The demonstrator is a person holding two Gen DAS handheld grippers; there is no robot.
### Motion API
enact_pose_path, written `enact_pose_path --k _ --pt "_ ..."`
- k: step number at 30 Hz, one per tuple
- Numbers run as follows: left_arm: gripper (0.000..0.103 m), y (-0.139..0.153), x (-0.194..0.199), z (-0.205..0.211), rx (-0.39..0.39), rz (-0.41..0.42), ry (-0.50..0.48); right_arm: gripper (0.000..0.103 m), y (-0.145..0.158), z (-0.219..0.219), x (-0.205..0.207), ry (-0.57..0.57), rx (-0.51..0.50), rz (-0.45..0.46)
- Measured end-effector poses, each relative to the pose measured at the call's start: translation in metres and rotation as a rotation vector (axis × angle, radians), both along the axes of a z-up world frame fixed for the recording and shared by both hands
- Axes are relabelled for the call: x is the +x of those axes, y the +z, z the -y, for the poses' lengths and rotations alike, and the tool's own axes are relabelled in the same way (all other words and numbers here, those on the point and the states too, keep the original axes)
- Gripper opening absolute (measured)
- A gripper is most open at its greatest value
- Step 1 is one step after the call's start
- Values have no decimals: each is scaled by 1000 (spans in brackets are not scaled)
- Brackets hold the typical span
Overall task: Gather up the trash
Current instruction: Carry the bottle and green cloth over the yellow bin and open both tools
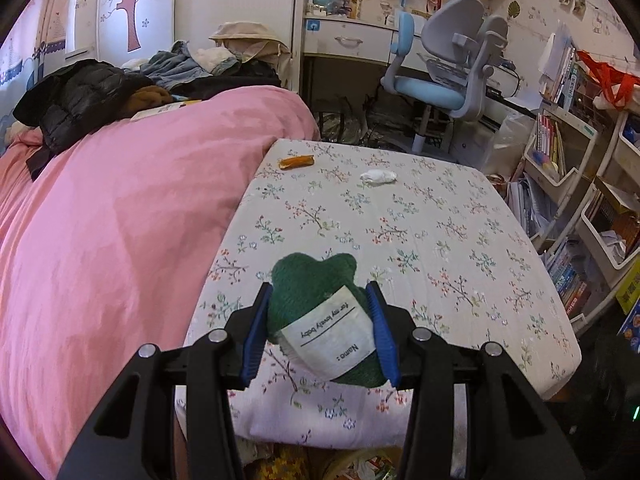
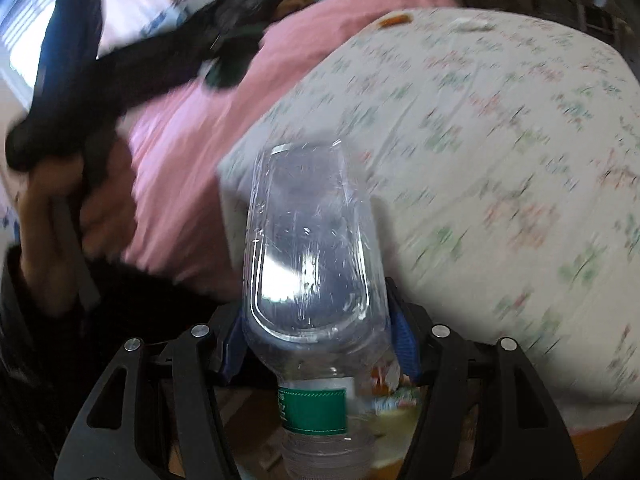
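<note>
Your pink quilted bed cover (image 1: 132,216) fills the left of the left wrist view, and beside it on the right lies the floral-printed white sheet surface (image 1: 440,240), which keeps its bed-like look rather than that of a tabletop.

Your right gripper (image 2: 316,344) has its jaws closed on a clear, crumpled plastic bottle with a green label band (image 2: 310,264). The bottle sits between the blue pads, its base pointing away from you toward the floral sheet (image 2: 480,160) and its neck and label end hanging near, below the jaws. That view is blurred, so finer detail is lost. In it, at the left, your left hand (image 2: 52,200) grips the black handle of the other tool.

Your left gripper (image 1: 320,300) has its jaws pressed in on a dark green fuzzy fabric piece with a white name tag (image 1: 320,312). It is pinched between both blue pads, its far end poking past the fingertips above the near part of the sheet.

Well beyond, at the far edge of the sheet, an orange wrapper (image 1: 297,161) lies on the left and a crumpled white tissue (image 1: 378,177) on its right, apart from each other.
</note>
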State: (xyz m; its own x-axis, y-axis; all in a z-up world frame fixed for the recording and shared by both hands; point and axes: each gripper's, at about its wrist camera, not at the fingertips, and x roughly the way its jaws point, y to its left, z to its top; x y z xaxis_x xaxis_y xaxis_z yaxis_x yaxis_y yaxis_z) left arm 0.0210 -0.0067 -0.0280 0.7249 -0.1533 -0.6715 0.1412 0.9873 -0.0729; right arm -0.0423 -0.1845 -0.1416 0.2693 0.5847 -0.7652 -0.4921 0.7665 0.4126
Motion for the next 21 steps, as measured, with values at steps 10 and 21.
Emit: enact_pose_path --k 10,21 --pt "46 -7 -14 2 11 -23 -21 55 -32 -30 -46 151 -175 -58" --pt "46 -22 -36 17 55 -70 -81 58 -7 9 -46 -52 -140 33"
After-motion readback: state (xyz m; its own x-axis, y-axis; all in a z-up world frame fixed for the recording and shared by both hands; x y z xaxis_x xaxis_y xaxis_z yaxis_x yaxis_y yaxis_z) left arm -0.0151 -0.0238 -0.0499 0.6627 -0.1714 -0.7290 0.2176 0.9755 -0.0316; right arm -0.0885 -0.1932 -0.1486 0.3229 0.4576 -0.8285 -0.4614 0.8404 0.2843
